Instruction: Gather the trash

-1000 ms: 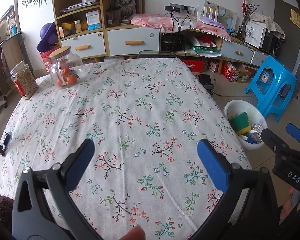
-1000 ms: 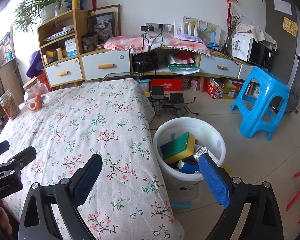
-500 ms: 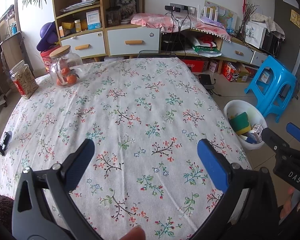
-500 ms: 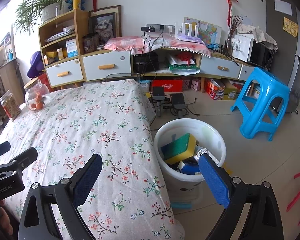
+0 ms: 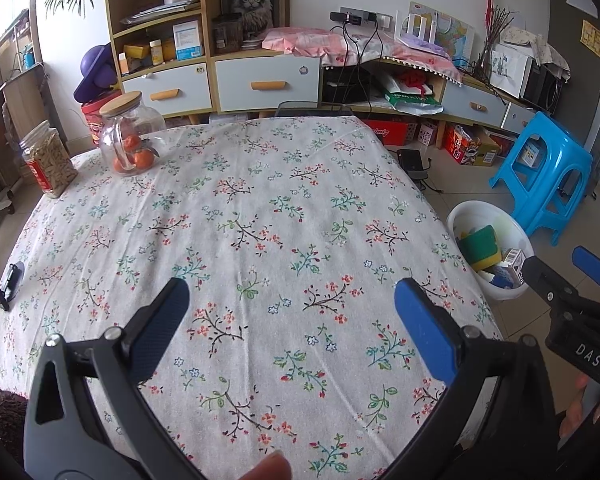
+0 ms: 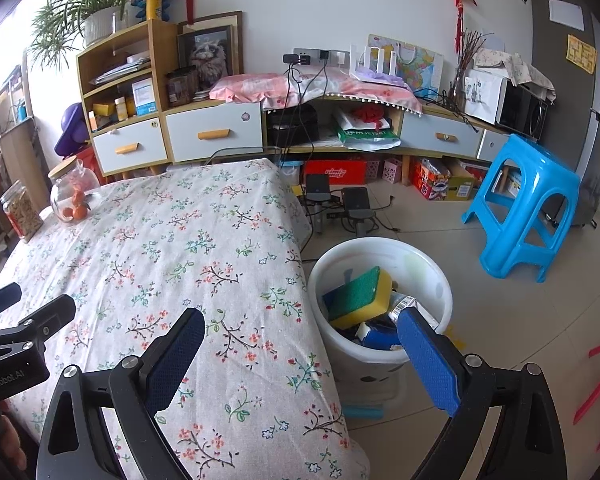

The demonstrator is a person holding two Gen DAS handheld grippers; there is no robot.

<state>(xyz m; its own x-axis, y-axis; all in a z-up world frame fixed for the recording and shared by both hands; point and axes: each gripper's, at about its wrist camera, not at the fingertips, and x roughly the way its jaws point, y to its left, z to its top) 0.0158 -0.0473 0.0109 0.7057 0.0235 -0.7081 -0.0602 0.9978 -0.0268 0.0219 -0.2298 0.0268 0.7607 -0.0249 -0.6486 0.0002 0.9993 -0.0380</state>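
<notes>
Left gripper (image 5: 288, 304) and right gripper (image 6: 300, 338), jaws wide

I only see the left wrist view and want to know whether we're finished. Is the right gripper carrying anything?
Observer: No. The right gripper is open, with nothing between its fingers.
Operator: Is anything on the floor by the bucket?
Observer: Yes. A light blue piece lies at the foot of the white bucket, on the near side. I cannot tell what it is.
</notes>
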